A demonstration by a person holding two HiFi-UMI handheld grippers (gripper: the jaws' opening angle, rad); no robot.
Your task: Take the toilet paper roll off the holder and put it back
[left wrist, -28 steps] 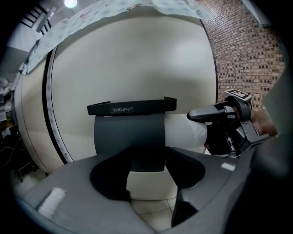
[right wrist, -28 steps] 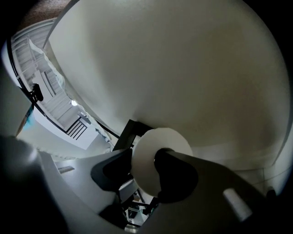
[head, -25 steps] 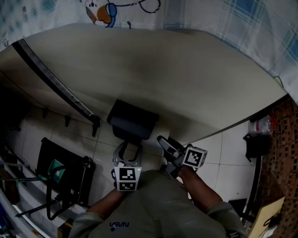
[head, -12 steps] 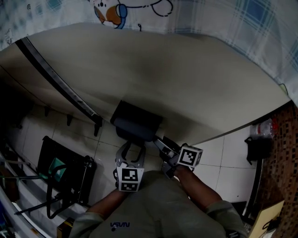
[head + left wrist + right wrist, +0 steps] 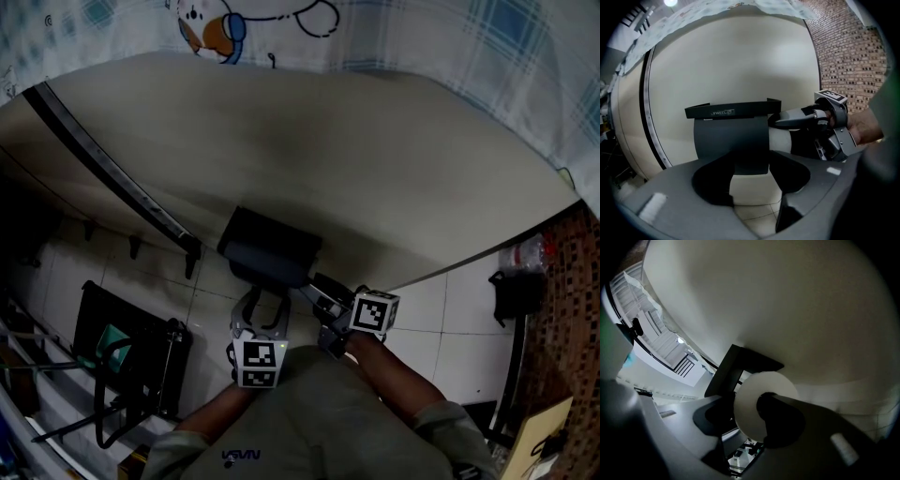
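Across the last second the right tongs (image 5: 317, 291) have slid in along the wall (image 5: 394, 169) toward the holder (image 5: 272, 246), and their cube (image 5: 375, 312) now sits nearer the holder's 4 o'clock corner, while the left tongs (image 5: 264, 302) have kept their post at the holder's 6 o'clock. Since the travel is toward the holder, this reads as the roll (image 5: 747, 401) being brought home rather than carried off; whether it is fully seated I cannot tell. The head view is too dim to show the roll at all. The right gripper view supplies it: the white end face fills the middle, one jaw runs into the core hole from 4 o'clock and the other lies against the outer wrap at 8 o'clock, so these tongs are clamped on the roll's wall. The left gripper view adds the side-on picture the other two lack: the roll pokes out at 3 o'clock from under the holder's black flap (image 5: 731, 136), with a jaw of the right tongs laid along its top. It also shows the left tongs' own jaws spread wide with nothing pressed between them, and the flap's lower edge hangs just beyond the gap
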